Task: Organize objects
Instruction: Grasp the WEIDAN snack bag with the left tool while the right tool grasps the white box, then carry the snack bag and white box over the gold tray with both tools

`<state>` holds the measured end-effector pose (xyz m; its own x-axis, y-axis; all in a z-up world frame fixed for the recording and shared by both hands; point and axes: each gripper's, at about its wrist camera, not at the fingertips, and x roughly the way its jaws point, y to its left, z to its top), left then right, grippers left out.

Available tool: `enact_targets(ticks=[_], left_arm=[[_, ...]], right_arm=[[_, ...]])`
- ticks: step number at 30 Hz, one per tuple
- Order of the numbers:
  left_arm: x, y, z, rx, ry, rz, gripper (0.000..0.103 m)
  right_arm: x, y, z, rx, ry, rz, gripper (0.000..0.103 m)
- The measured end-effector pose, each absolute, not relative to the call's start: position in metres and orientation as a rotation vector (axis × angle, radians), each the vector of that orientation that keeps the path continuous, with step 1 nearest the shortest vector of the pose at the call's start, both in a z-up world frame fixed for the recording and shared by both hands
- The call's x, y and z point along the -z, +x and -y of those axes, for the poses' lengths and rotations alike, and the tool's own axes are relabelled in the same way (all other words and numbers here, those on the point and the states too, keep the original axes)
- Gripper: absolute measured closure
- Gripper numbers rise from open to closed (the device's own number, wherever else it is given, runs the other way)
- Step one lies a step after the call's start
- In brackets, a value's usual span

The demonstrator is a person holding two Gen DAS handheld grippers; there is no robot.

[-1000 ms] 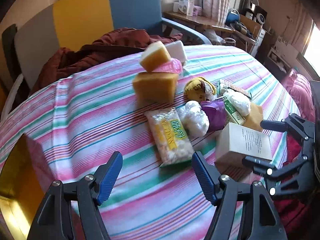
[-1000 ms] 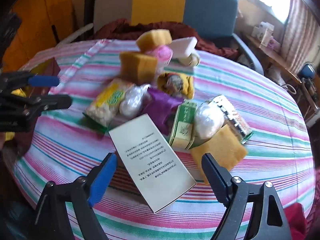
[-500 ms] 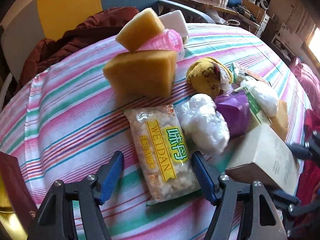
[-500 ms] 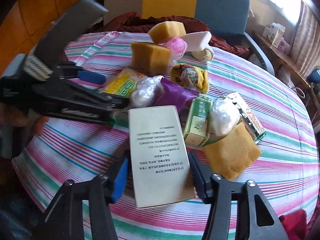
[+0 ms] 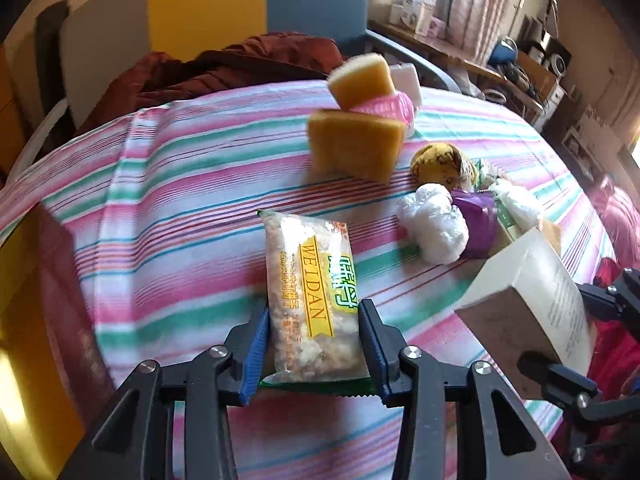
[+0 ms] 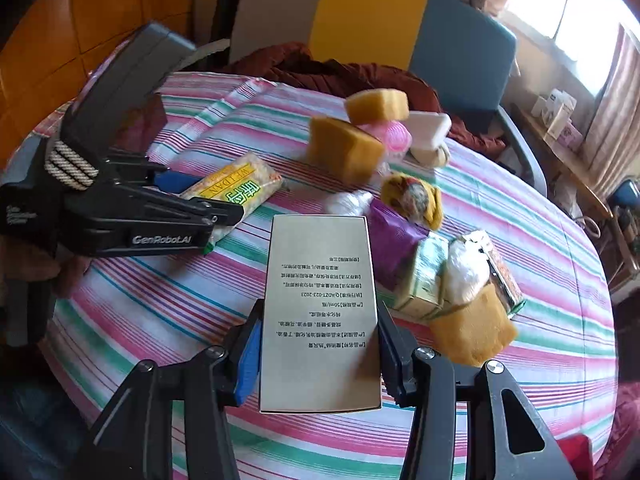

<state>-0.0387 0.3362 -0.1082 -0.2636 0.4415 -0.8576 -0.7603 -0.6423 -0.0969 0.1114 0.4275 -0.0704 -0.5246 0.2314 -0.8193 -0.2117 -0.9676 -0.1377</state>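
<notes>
Striped tablecloth (image 5: 168, 208), cluttered. Left gripper (image 5: 312, 352) closing on snack packet (image 5: 310, 292), long axis toward 12 o'clock. Right gripper (image 6: 318, 354) clamped box (image 6: 320, 312), likewise aligned.

Sponges (image 5: 356, 148) up top are smeared by blur in the left view. The snack bag's (image 5: 312, 304) near end drops behind the left hand-held gripper (image 5: 314, 354). In the right view the box (image 6: 320, 312) covers the counter (image 6: 160, 304) beneath it, and its mirrored print is hard to read. Shelf clutter (image 5: 532, 68) is too small to name.
</notes>
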Motion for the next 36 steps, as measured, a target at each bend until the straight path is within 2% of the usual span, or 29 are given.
enact_targets(ticks=[23,36], left_arm=[[0.042,-0.025,-0.26,-2.109,-1.083,-0.288,0.062],[0.025,-0.031,-0.206,-2.201,-1.076,-0.191,0.062]], right_arm=[[0.043,0.11,-0.391,-2.608,-1.253,0.06,0.053],[0.028,0.101,-0.363,-2.637,-1.223,0.094,0.053]])
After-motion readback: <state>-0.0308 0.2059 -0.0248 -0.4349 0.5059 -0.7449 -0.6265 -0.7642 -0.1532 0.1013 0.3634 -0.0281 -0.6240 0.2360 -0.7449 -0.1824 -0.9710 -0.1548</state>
